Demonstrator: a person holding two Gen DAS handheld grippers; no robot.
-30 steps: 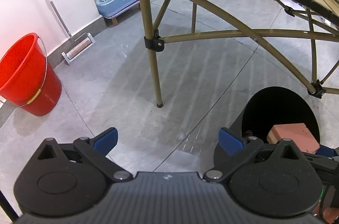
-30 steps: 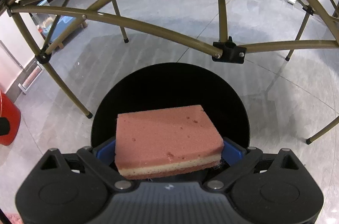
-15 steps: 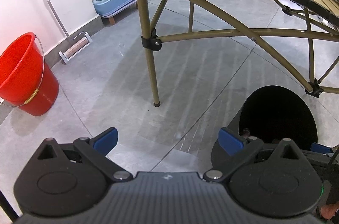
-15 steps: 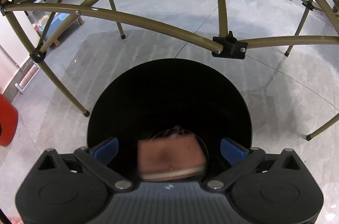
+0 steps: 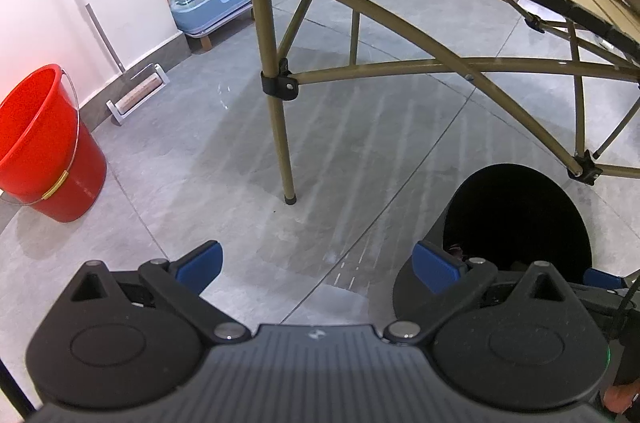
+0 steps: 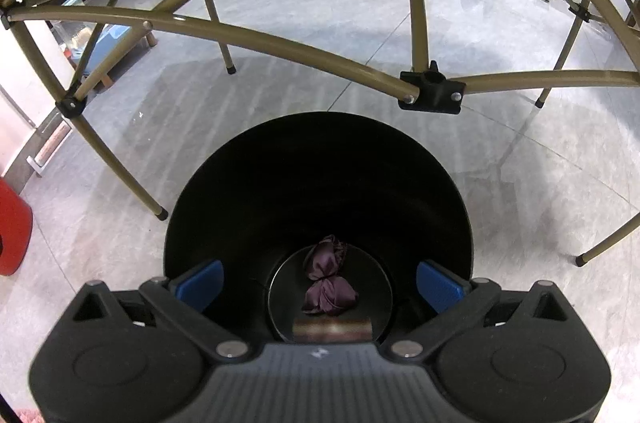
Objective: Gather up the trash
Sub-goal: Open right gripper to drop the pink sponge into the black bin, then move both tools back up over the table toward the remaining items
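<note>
A: Where's the trash?

B: In the round black plastic bin (image 6: 320, 183) on the floor: a pink sponge (image 6: 332, 329) beside a crumpled purple wrapper (image 6: 328, 281).

A: Handling?

B: Likely light, soft; pinch its sides. Right gripper (image 6: 320, 283) and left gripper (image 5: 316, 265) both gape wide, empty.
</note>
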